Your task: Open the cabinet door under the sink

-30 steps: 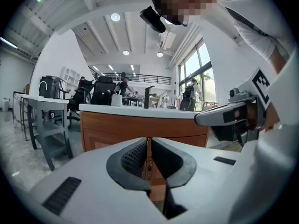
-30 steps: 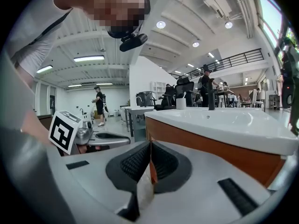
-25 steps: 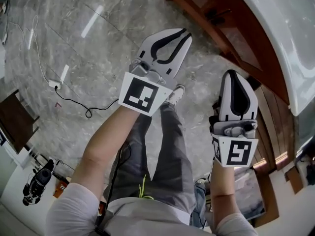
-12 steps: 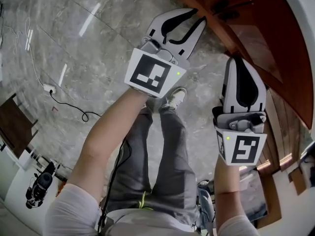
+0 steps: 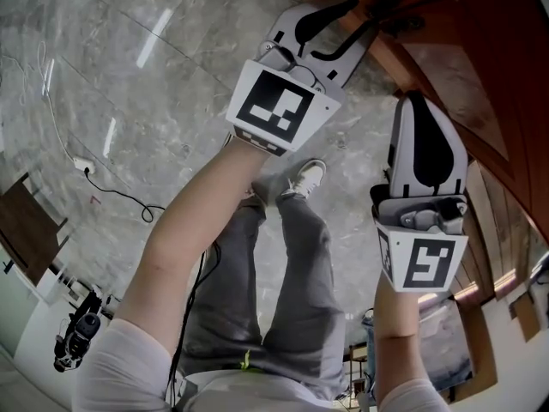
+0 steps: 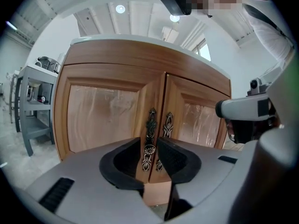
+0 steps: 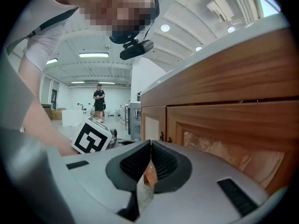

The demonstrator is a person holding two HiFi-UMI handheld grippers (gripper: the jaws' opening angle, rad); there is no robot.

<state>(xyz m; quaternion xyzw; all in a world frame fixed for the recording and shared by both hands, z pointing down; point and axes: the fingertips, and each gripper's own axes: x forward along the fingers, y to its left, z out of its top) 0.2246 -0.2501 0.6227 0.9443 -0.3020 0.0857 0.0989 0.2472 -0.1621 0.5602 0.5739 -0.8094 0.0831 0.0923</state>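
The cabinet point(image 6: 140, 64) fills the left gripper view. Both of its doors are closed, and their ornate handles sit side by side at the centre seam.

**Change:** over the last second the left gripper point(image 5: 358, 15) has travelled from mid-frame to the upper centre of the head view, towards the dark handles point(image 5: 390, 11) at upper right. Its jaws have spread wider on the way. This appears to be the approach to a grasp. The door has not yet been pulled.

The right gripper point(image 5: 418, 101) has stayed at the right of the frame, beside the cabinet front.

**Left fingers point(image 6: 124, 160):** moderately apart. The left-door handle point(image 6: 150, 134) lines up in the gap. Contact cannot be confirmed, and nothing is clamped.

**Right fingers point(image 7: 135, 164):** pressed together, holding nothing.
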